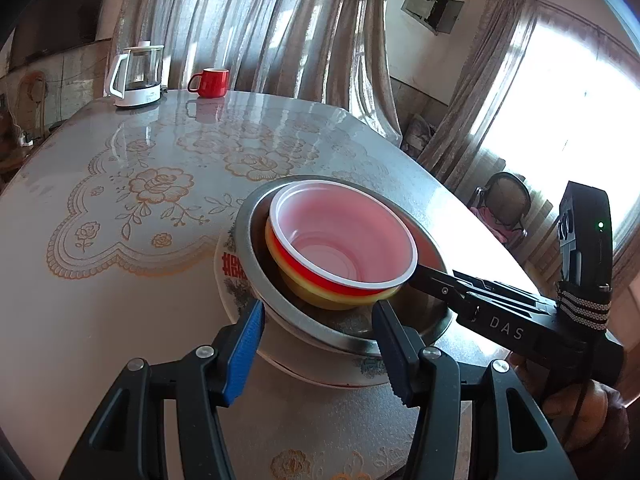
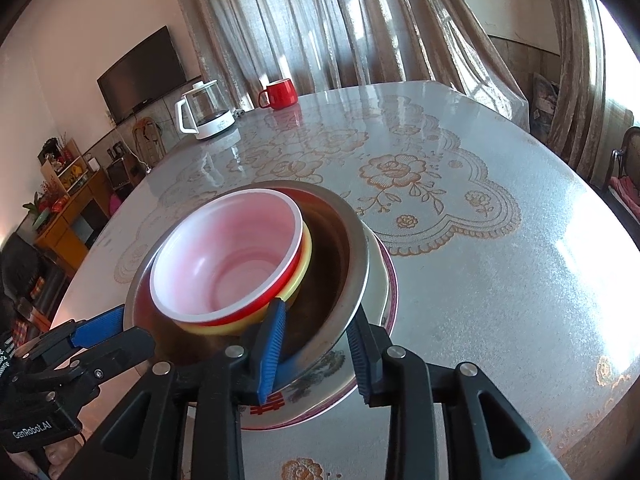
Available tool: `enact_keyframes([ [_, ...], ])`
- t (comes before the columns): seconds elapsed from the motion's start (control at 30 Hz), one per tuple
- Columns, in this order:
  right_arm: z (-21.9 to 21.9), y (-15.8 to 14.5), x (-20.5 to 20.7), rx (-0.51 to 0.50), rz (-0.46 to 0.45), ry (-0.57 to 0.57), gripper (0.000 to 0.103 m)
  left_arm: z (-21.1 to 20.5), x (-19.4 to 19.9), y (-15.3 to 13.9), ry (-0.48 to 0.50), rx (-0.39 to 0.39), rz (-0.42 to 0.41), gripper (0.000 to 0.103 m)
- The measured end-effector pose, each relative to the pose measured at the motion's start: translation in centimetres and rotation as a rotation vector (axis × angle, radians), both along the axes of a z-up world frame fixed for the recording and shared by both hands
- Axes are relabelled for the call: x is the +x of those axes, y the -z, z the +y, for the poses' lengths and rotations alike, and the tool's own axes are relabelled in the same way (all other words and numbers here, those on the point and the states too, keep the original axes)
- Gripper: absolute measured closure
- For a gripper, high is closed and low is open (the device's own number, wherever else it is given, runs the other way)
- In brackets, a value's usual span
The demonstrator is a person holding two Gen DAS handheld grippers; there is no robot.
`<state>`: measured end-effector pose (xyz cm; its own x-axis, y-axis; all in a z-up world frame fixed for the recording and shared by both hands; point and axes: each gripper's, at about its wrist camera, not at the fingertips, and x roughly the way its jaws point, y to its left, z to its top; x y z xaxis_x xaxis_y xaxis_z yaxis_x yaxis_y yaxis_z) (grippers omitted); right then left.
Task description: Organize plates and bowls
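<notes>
- Stack on the tabletop [image 2: 500,280], near edge: plate [image 2: 320,376] at the bottom, steel bowl [image 2: 344,240] on it, yellow bowl [image 2: 307,258] inside that, red bowl [image 2: 228,264] nested in the yellow one.
- Right claw [image 2: 318,312]: partly spread, pinching nothing. Straddles the steel bowl's wall at the stack's near-right side, with one finger inside and just beside the two nested bowls, the other outside the steel rim.
- In the right wrist view, nested pair at 10 to 11 o'clock from that claw, close in; steel wall straight ahead at 12 o'clock, in the gap.
- In the left wrist view, same claw [image 1: 416,272] reaching in from 4 o'clock, tip right at the red bowl's rim.
- Left claw [image 1: 319,306]: spread wide, holding nothing. Set at the stack's 6 o'clock edge, one finger outside the plate, the other over the steel bowl's near rim; stack at 12 to 1 o'clock from it.
- Round stack, so no long axis to match; only the rim's curve to line up with.
- Judged: stacking looks nearly done. Right claw nearer the small bowls, better placed for any nudge to centre them, since the pair sits off-centre in the steel bowl.
- Mug [image 2: 280,94] and kettle [image 2: 204,112] at the far edge, well apart.
</notes>
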<state>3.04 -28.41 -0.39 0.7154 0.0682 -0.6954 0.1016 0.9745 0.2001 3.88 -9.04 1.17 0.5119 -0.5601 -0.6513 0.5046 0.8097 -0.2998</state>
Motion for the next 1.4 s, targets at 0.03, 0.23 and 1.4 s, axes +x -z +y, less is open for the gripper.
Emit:
enact_keyframes([
  [0.03, 0.1, 0.0, 0.0, 0.001, -0.001, 0.001, 0.072, 0.1, -0.1, 0.0, -0.005, -0.001, 0.0, 0.046],
  [0.23, 0.5, 0.0, -0.3, -0.004, -0.004, 0.007, 0.07, 1.1, -0.3, -0.2, -0.055, -0.002, 0.008, 0.045],
  [1.4, 5.2, -2.0, -5.2, -0.18, -0.131, 0.124, 0.051, 3.1, -4.4, -1.7, -0.36, 0.156, -0.171, 0.0],
])
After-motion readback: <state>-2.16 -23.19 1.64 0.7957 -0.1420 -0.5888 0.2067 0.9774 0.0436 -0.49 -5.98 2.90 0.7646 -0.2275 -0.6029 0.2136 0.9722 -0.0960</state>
